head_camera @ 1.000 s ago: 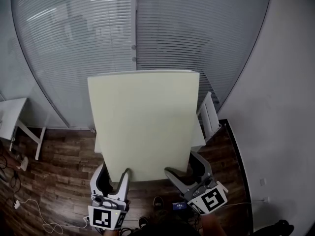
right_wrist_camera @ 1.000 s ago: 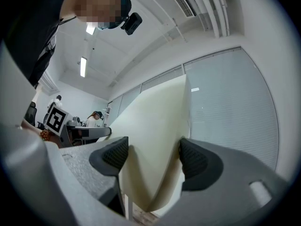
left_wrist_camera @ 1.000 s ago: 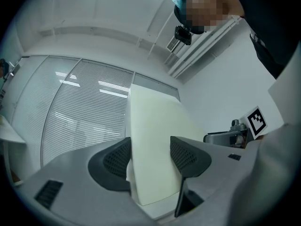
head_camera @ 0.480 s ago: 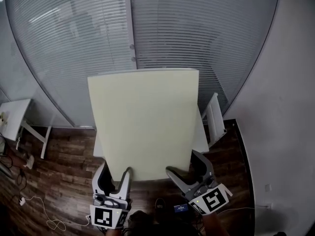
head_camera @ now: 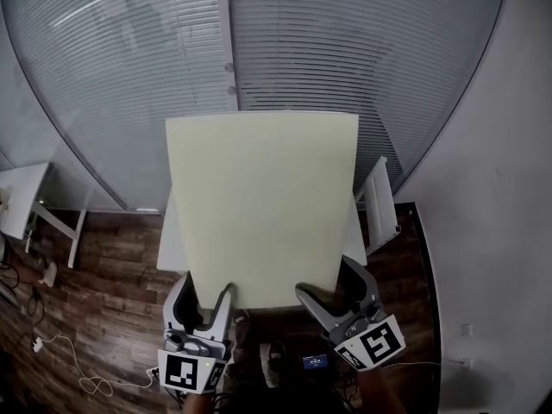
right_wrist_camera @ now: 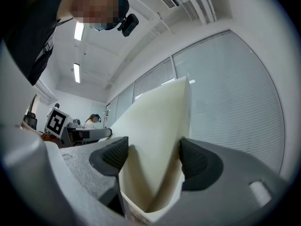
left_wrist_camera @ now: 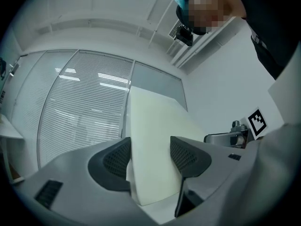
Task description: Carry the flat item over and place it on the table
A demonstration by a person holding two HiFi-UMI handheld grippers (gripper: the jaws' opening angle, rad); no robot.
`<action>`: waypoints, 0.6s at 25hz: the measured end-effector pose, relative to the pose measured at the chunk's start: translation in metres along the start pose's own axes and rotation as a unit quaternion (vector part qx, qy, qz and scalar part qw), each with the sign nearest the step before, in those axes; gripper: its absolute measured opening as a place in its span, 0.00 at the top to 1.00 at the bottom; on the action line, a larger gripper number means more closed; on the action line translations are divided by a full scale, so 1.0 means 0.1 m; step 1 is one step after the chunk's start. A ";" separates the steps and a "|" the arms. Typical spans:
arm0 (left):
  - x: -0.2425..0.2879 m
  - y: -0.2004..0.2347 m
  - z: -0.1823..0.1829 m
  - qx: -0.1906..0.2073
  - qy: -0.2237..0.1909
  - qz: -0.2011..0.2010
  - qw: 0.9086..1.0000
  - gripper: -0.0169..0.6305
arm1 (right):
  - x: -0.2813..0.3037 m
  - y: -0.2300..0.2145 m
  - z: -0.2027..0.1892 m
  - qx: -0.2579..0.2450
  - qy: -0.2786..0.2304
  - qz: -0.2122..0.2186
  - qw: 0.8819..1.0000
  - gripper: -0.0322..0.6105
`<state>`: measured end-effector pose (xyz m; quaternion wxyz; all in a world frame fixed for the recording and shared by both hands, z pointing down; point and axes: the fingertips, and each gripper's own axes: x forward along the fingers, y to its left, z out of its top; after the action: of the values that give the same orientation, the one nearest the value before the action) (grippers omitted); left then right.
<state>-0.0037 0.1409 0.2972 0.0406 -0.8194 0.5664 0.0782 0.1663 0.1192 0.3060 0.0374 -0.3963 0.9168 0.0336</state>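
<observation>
so, at the far left a small desk stands on the dark wood floor, with a thin white cable lying loose below it. next comes the left claw, its jaws closed on the near edge of the flat board; in the left gripper view the pale sheet sits pinched between the two ribbed pads of that claw and rises away toward the blinds. the board is a pale cream rectangle held in the air in front of the person, above a white desk whose edges peek out on both its sides; whether it touches that desk cannot be told. the right claw grips the same near edge further along, and in the right gripper view its pads press on the sheet. beside it a white rack leans by the grey wall.
</observation>
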 end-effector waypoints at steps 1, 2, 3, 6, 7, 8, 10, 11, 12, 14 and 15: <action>0.04 0.02 -0.03 -0.002 -0.001 -0.003 1.000 0.57 | 0.03 -0.03 -0.02 0.000 0.002 -0.003 1.000 0.42; 0.09 0.04 -0.07 -0.005 -0.003 -0.007 1.000 0.57 | 0.07 -0.07 -0.04 -0.002 0.004 -0.006 1.000 0.42; 0.14 0.07 -0.10 -0.009 -0.004 -0.009 1.000 0.57 | 0.12 -0.11 -0.05 -0.004 0.006 -0.009 1.000 0.42; 0.31 0.15 -0.17 -0.020 -0.004 -0.019 1.000 0.57 | 0.25 -0.21 -0.09 -0.007 0.013 -0.018 1.000 0.42; 0.36 0.18 -0.21 -0.021 0.000 -0.021 1.000 0.57 | 0.28 -0.24 -0.11 -0.007 0.016 -0.021 1.000 0.42; 0.41 0.21 -0.25 -0.020 0.004 -0.022 1.000 0.57 | 0.31 -0.28 -0.13 -0.006 0.018 -0.024 1.000 0.42; 0.52 0.28 -0.33 -0.019 0.009 -0.024 0.999 0.57 | 0.40 -0.36 -0.16 -0.006 0.023 -0.028 0.999 0.42; 0.57 0.32 -0.36 -0.021 0.011 -0.023 0.999 0.57 | 0.46 -0.40 -0.17 -0.007 0.026 -0.029 0.999 0.42; 0.63 0.38 -0.38 -0.024 0.012 -0.022 0.999 0.57 | 0.53 -0.43 -0.18 -0.009 0.028 -0.030 0.999 0.42; 0.74 0.50 -0.43 -0.032 0.016 -0.021 0.999 0.57 | 0.69 -0.48 -0.20 -0.009 0.032 -0.031 0.999 0.42; 0.79 0.57 -0.45 -0.033 0.018 -0.022 0.999 0.57 | 0.78 -0.50 -0.22 -0.008 0.034 -0.031 0.999 0.42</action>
<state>-0.0256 0.0407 0.3293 0.0047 -0.8339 0.5460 0.0809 0.1487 0.0270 0.3188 0.0035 -0.4258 0.9044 0.0266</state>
